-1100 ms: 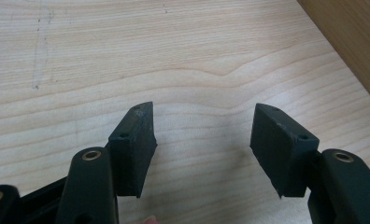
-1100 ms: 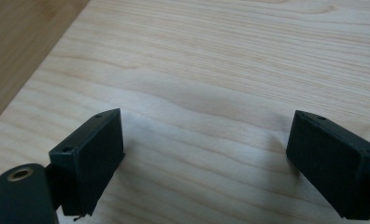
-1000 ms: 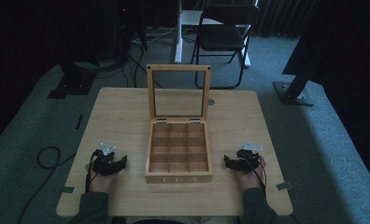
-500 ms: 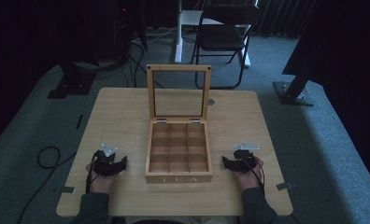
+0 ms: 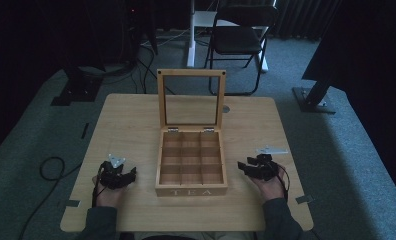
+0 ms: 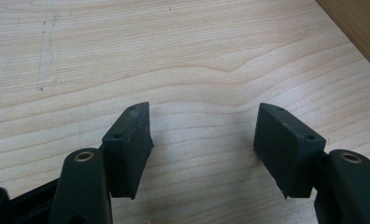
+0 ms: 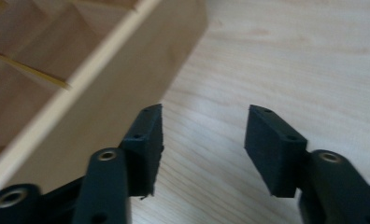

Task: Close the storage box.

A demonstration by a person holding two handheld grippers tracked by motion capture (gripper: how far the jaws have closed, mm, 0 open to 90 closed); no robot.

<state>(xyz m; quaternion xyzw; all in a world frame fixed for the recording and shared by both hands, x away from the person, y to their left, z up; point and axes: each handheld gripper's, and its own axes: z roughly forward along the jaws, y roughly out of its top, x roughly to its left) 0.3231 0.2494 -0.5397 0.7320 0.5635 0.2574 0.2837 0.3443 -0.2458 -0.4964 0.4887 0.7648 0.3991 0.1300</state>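
One wooden tea box [image 5: 191, 165], lettered TEA on its front wall, stands at the middle of the table [image 5: 131, 125] toward the person's edge. Lid [image 5: 190, 100]: hinged at the back, raised upright, a frame round a clear pane. Interior: a grid of small compartments, all apparently empty.

Left gripper [image 5: 117, 176]: rests low on the table to the left of the box, near it but apart; jaws wide, nothing between them, bare wood grain beneath in the left gripper view [image 6: 202, 135].

Right gripper [image 5: 256, 169]: low at the box's right side, just beside the wall; jaws wide and empty, the box's outer wall [image 7: 99, 93] close along one jaw in the right gripper view.

Surroundings: folding chair [image 5: 241, 40] beyond the far edge, dark carpeted floor [image 5: 346, 150].

Handling note, as judgement: the step appears to be an approach to the box. Steady the body with one gripper and bring the other to the lid's top rail, keeping clear of the pane and easing it about the hinges rather than pushing the box along the table.
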